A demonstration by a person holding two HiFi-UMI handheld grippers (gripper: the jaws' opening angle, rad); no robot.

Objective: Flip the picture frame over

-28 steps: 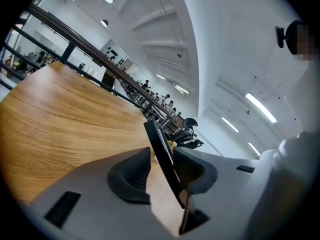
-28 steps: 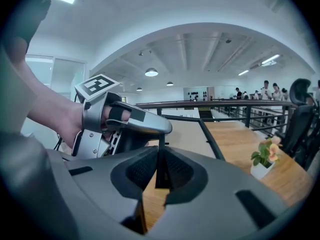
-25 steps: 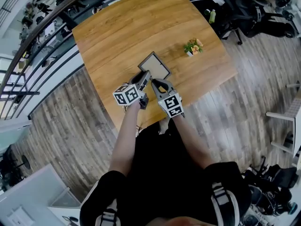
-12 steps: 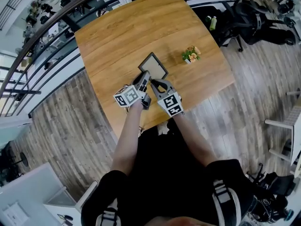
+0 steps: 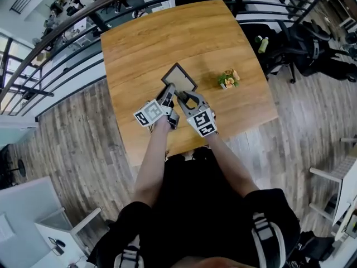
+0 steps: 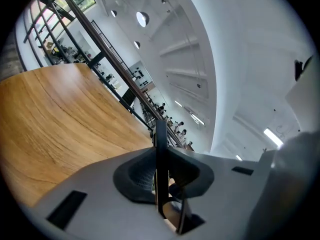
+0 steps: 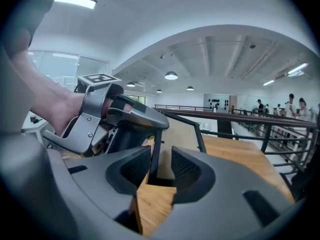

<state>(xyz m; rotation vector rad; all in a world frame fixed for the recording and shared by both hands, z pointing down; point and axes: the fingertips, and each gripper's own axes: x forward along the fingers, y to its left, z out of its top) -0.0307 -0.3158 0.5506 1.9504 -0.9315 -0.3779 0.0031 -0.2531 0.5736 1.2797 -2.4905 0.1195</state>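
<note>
Wooden table [image 5: 139,43] on plank floor [image 5: 72,149], beside a black railing [image 5: 67,24]; a plant [image 5: 228,78] stands right of the frame [image 5: 179,78]. At mid-table the frame tilts up. The left gripper [image 5: 167,94], just closing, clamps its edge, and the right gripper [image 5: 183,96], just opening, loosely straddles it.

Wooden table [image 5: 167,38] sits out on a grey plank floor [image 5: 78,149], with a little pot of flowers [image 5: 228,78] on it. A black railing [image 6: 100,46] sweeps along behind it. Dark office chairs [image 5: 312,43] crowd the far corner. Overhead there's a white arched ceiling [image 7: 200,39], and round lamps [image 7: 171,75] are glowing, with a bright strip light [image 7: 75,0] beside them.
</note>
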